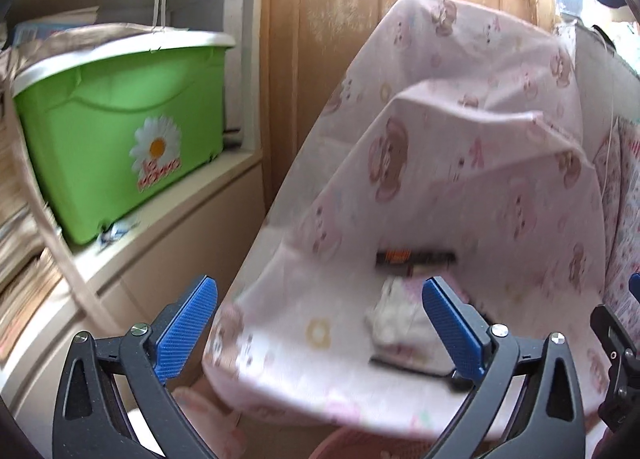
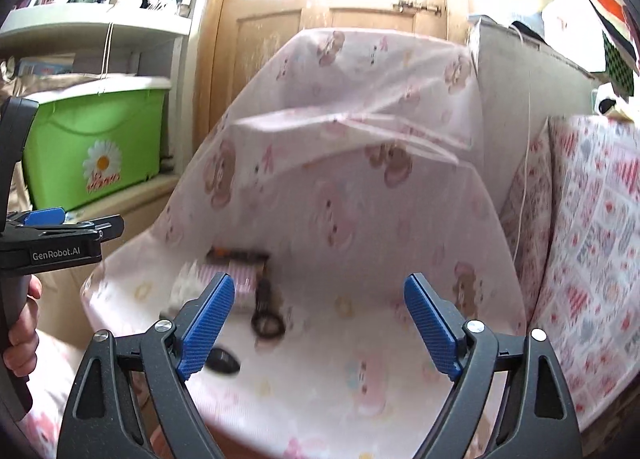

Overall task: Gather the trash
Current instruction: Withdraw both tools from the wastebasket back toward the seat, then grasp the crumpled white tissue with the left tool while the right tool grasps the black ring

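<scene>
Your left gripper [image 1: 320,323] stands wide with nothing between its blue pads [image 1: 188,323], and your right gripper [image 2: 320,323] is spread wide too, also empty. Both point slightly downward at a chair draped in a pink sheet [image 1: 460,131] printed with bears. The trash sits on the seat of that sheet: a crumpled white tissue [image 1: 394,317] lies near the middle in the left view, just left of the right-hand pad, and it is blurred. Behind it lies a dark flat packet with an orange patch [image 1: 414,257], close to where the seat meets the draped back. In the right view a pink striped piece [image 2: 240,279] shows just beyond your left-hand pad, beside a dark flashlight [image 2: 267,309] whose ringed end faces you. A small dark oval thing [image 2: 222,361] lies nearer, touching the sheet just beside that same pad; what it is you cannot tell. To the left stands a green bin [image 1: 120,127] with a daisy sticker on a white shelf [image 1: 176,215], well apart from the chair. A wooden door [image 2: 348,19] stands behind the chair, and a patterned cushion [image 2: 592,243] leans at the right. At the left edge of the right view, your hand [image 2: 22,335] wraps the handle of the left gripper.
</scene>
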A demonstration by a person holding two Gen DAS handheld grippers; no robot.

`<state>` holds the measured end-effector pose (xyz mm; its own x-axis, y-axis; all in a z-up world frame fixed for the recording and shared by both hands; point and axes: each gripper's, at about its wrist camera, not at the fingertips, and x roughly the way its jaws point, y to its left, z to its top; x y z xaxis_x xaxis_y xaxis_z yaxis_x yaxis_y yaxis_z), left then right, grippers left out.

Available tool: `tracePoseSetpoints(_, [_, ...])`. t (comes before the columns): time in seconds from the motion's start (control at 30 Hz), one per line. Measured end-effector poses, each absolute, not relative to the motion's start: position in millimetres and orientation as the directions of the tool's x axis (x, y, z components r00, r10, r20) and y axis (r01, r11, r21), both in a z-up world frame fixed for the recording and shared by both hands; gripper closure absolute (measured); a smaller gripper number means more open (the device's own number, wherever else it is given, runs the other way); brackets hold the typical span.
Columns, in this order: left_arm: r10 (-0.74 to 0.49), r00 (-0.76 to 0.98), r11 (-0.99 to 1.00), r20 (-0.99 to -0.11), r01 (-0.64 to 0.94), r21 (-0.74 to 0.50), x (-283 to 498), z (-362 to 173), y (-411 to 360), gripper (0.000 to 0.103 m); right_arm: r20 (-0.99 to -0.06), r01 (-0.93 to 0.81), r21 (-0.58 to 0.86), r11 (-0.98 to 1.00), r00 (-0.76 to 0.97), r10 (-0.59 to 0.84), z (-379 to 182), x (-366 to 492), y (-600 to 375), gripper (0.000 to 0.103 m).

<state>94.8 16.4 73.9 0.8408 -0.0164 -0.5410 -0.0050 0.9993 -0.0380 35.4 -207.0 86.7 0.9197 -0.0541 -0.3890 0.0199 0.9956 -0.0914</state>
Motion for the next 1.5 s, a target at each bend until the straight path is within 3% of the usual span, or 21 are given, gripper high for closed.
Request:
tracePoseSetpoints(0.3, [0.028, 0.822, 0.999, -0.569, -0.038, -0.006, 111.3, 40.0, 15.2, 0.001, -0.426, 0.058, -0.026, 0.998, 0.902, -0.064, 64.3, 58.1, -213.7, 0.013])
tracePoseSetpoints(0.4, [0.044, 0.777, 0.999, -0.628, -0.032, 0.031, 114.6, 15.2, 15.9, 0.001, -0.466, 0.063, -0.060, 0.996, 0.881, -0.084, 40.6, 61.1, -213.5, 0.013])
tracePoseSetpoints(0.5, [0.007, 0.742, 0.999, -0.670, -0.029, -0.021, 120.1, 3.5, 23.1, 0.002, -0.509, 0.070, -0.079, 0.994, 0.855, -0.100, 23.7, 64.3, -215.8, 0.013])
tracePoseSetpoints(0.67, [0.076, 0.786, 0.997, -0.613, -0.069, 0.036, 115.6, 9.9, 23.9, 0.002, -0.544, 0.060, -0.051, 0.997, 0.836, -0.078, 14.0, 66.0, -220.9, 0.013])
tracePoseSetpoints(0.87, [0.068, 0.822, 0.996, -0.566, -0.029, 0.079, 108.4, 10.2, 14.5, 0.002, -0.560, 0.052, -0.038, 0.998, 0.826, -0.065, 10.7, 68.1, -221.9, 0.013])
tracePoseSetpoints(1.0, [0.037, 0.817, 0.995, -0.575, 0.022, 0.096, 111.3, 7.9, 4.6, 0.010, -0.570, 0.026, -0.034, 0.999, 0.821, -0.041, 10.1, 70.5, -220.2, 0.015])
tracePoseSetpoints(1.07, [-0.013, 0.792, 0.995, -0.611, 0.073, 0.074, 115.2, 6.4, 0.3, 0.024, -0.573, 0.011, -0.041, 0.999, 0.819, -0.032, 10.9, 72.1, -218.2, 0.022])
tracePoseSetpoints(1.23, [-0.158, 0.746, 0.986, -0.647, 0.147, -0.071, 123.2, 3.2, -6.8, 0.023, -0.582, -0.001, -0.028, 1.000, 0.813, -0.015, 11.4, 75.9, -217.1, 0.024])
tracePoseSetpoints(1.37, [-0.161, 0.707, 0.982, -0.689, 0.186, -0.038, 135.1, -4.8, -27.2, 0.010, -0.602, -0.007, 0.018, 1.000, 0.798, 0.016, 8.5, 81.6, -220.6, 0.024])
tracePoseSetpoints(1.5, [-0.176, 0.661, 0.982, -0.729, 0.173, -0.081, 149.0, -16.7, -31.9, 0.021, -0.610, -0.004, 0.033, 0.999, 0.792, 0.024, 6.8, 86.9, -222.2, 0.024])
